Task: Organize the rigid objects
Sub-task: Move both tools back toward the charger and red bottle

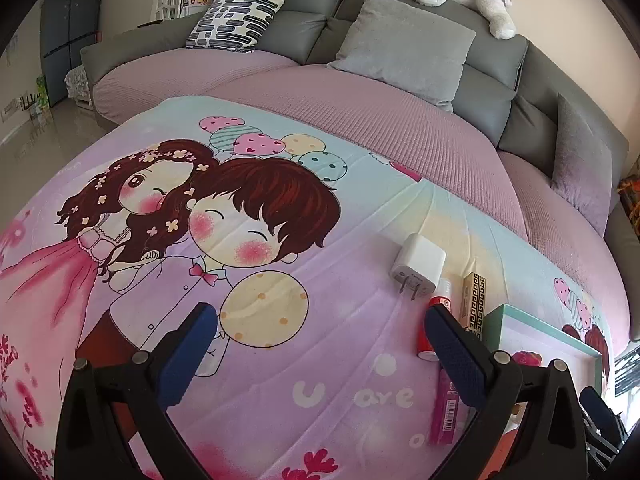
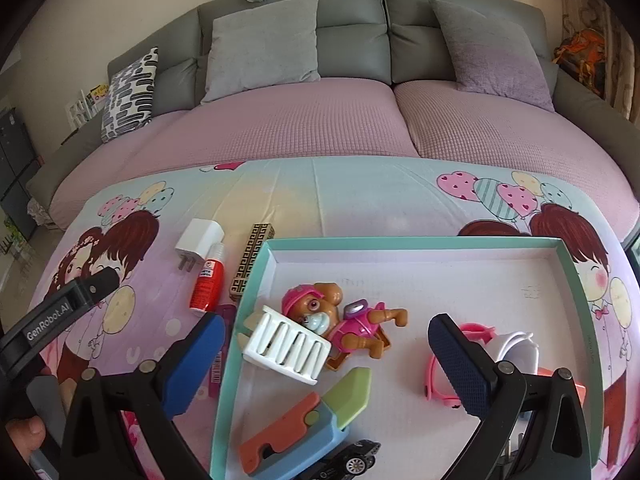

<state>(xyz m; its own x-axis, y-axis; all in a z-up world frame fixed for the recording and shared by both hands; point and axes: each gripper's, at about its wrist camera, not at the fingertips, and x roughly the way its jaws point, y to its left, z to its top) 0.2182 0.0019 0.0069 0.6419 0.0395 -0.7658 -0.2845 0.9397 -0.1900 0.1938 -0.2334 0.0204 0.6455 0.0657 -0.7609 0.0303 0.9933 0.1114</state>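
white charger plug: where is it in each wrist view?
Left wrist: white charger plug lies right of centre on the cartoon blanket, prongs toward the camera, just beyond the right finger of the left gripper.
Right wrist: same plug sits left of centre, outside the teal box.
Shared landmark: the red tube lies right beside the plug in both.

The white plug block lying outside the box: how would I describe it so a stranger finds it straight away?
Start at the shallow teal-rimmed box on the cartoon blanket. Just left of it lie three things in a row. The charger is farthest from the box: a white cube with two metal prongs, beside a red tube and a gold-patterned stick.
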